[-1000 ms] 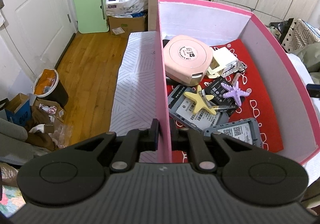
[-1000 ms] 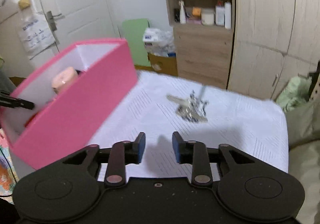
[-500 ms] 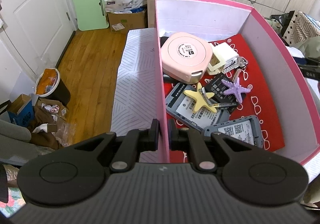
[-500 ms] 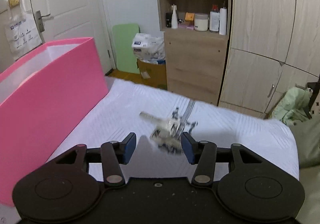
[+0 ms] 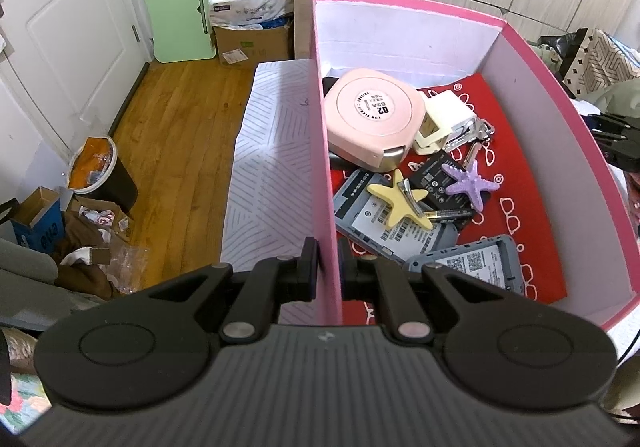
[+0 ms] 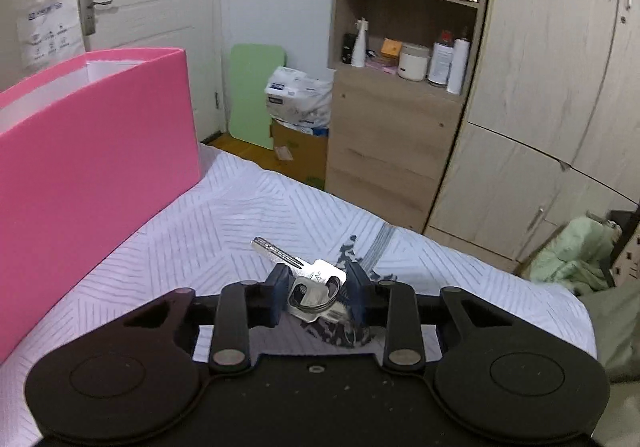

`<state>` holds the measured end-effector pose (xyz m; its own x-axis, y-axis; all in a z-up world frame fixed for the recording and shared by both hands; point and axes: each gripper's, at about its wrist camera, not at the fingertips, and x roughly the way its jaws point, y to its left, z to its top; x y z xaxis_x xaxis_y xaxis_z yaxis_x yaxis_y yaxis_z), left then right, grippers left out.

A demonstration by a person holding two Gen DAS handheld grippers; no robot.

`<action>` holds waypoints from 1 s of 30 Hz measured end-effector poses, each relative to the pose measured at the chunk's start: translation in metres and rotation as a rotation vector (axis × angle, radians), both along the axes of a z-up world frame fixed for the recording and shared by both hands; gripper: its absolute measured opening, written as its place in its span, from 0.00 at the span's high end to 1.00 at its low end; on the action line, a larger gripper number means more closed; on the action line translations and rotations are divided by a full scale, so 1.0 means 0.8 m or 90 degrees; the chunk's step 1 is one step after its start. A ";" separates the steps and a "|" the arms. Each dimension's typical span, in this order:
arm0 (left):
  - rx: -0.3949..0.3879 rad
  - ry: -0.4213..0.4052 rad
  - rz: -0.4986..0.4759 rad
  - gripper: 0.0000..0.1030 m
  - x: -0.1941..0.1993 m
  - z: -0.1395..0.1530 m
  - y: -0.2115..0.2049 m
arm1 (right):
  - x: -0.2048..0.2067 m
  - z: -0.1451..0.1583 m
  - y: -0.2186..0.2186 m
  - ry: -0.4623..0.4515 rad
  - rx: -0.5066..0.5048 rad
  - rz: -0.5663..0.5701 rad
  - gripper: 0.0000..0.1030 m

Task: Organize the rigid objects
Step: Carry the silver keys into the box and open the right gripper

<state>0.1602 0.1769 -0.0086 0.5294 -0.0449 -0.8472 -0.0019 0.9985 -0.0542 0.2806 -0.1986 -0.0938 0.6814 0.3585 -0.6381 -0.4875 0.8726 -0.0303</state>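
My left gripper (image 5: 328, 267) is shut on the near side wall of the pink box (image 5: 320, 151), one finger outside and one inside. On the box's red floor lie a pink round case (image 5: 372, 119), a white charger (image 5: 444, 119), a yellow starfish clip (image 5: 396, 201), a purple starfish (image 5: 470, 183) and grey drives (image 5: 380, 227). In the right wrist view a bunch of keys (image 6: 320, 275) lies on the white bedspread (image 6: 224, 231). My right gripper (image 6: 317, 287) is closing on it, both pads touching the bunch. The pink box (image 6: 92, 167) stands to its left.
A wooden cabinet with bottles (image 6: 392, 119) and wardrobe doors (image 6: 540, 107) stand beyond the bed's end. To the bed's left a bin (image 5: 96, 167), cardboard boxes (image 5: 252, 39) and a green board (image 5: 180, 11) are on the wooden floor. Green cloth (image 6: 572, 255) lies at the right.
My right gripper came down and forward over the keys, spread its jaws wide, then closed them around the bunch. The left gripper and the box stayed where they were.
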 end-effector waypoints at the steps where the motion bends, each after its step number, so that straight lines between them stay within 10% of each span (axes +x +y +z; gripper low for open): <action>1: -0.001 0.000 0.000 0.92 0.000 0.000 0.001 | -0.006 0.004 -0.001 -0.013 0.010 0.000 0.81; 9: -0.007 -0.004 0.003 0.92 0.002 0.000 0.002 | -0.035 0.035 -0.012 -0.009 0.112 0.006 0.97; 30: -0.015 -0.010 0.006 0.92 0.000 0.000 0.006 | -0.115 0.174 0.039 -0.152 0.231 0.145 0.98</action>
<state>0.1606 0.1820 -0.0083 0.5431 -0.0590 -0.8376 -0.0107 0.9970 -0.0772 0.1883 -0.1671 0.0453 0.6720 0.6857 -0.2796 -0.6838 0.7195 0.1212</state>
